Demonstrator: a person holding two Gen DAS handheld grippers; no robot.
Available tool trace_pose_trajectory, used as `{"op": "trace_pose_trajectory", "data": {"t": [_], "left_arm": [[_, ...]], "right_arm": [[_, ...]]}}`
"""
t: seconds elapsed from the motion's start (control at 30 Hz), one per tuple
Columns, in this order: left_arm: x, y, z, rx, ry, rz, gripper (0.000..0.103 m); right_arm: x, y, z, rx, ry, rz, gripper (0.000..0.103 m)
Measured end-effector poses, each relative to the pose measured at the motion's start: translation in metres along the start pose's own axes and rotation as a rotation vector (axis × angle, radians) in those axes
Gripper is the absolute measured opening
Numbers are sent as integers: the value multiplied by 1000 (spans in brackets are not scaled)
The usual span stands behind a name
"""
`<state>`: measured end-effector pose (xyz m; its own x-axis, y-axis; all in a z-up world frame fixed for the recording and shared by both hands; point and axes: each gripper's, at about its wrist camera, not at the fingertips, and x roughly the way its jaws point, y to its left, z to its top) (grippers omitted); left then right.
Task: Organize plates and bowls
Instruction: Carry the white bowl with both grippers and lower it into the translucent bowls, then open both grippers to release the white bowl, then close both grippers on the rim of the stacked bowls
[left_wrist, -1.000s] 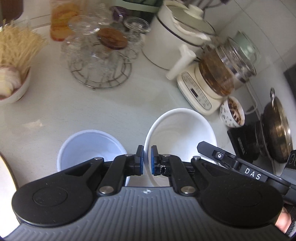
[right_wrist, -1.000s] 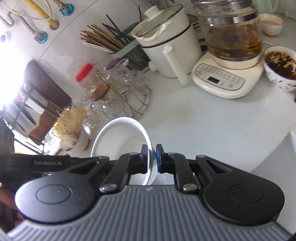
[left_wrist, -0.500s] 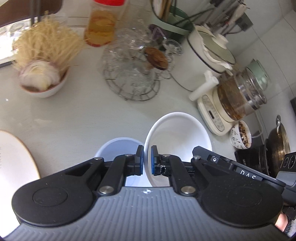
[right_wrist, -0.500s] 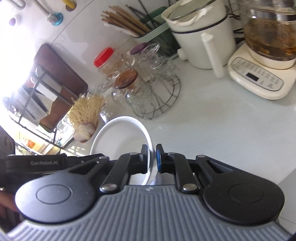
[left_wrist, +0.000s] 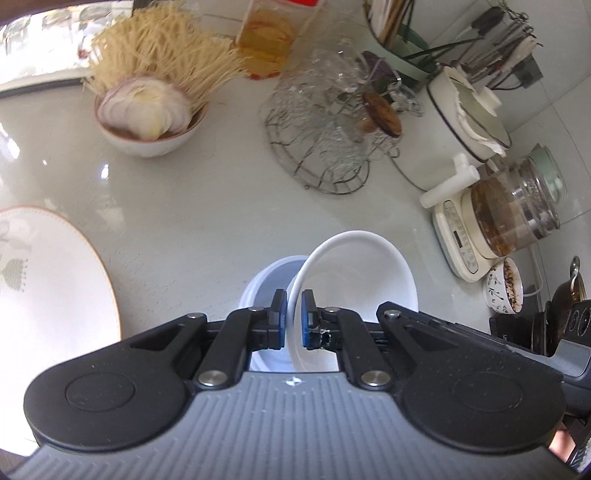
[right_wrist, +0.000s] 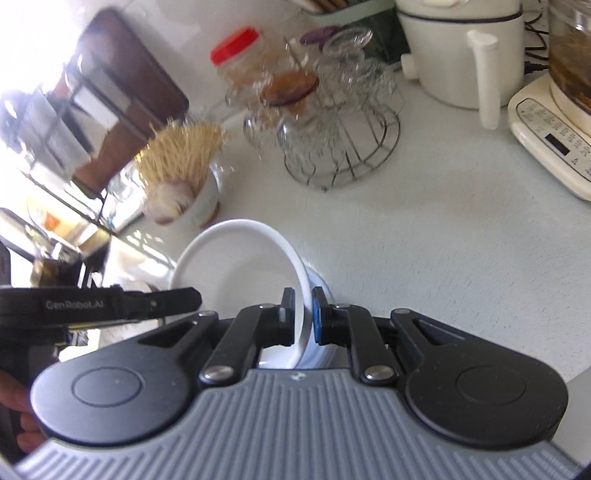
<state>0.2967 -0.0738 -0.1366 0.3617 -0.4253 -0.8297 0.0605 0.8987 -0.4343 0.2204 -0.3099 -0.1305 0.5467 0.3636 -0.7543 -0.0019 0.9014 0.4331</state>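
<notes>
Kitchen worktop (left_wrist: 207, 221), pale and cluttered. Far left a decorated plate (left_wrist: 48, 280) lies flat; behind it a bowl of noodles and onion (left_wrist: 147, 118); a wire glass rack (left_wrist: 325, 147) sits mid-back, a kettle (left_wrist: 513, 218) right. Left hand-held gripper (left_wrist: 293, 317) is clamped on the near-left rim of the white bowl (left_wrist: 354, 280); right hand-held gripper (right_wrist: 303, 317) pinches the opposite rim. Two-sided hold keeps the bowl steady, carried just over the bluish bowl (left_wrist: 266, 280) on the worktop, probably for nesting them into one stack.
</notes>
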Motion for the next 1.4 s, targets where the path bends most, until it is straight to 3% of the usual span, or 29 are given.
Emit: {"op": "trace_pose_trajectory", "data": {"t": [0.63,0.83,0.93,1.0,1.2,1.4], "left_arm": [[26,11,-5,18,53,53,8],[26,8,-5,27,48,80,9],[25,10,-5,7,48,90,10],[25,10,-5,2,48,95,14],[22,11,-5,-14,28,99,39],[26,15,-10,-41,32,101,50]], "right_arm": [[20,17,1,-99,40,-99,14],[21,18,6,-114,31,-90,14],[18,16,9,-107,15,-75,33],[16,14,10,-100,3,-62,50],[16,10,13,-92,3,-62,50],[23,-4,9,-37,39,-52,50]]}}
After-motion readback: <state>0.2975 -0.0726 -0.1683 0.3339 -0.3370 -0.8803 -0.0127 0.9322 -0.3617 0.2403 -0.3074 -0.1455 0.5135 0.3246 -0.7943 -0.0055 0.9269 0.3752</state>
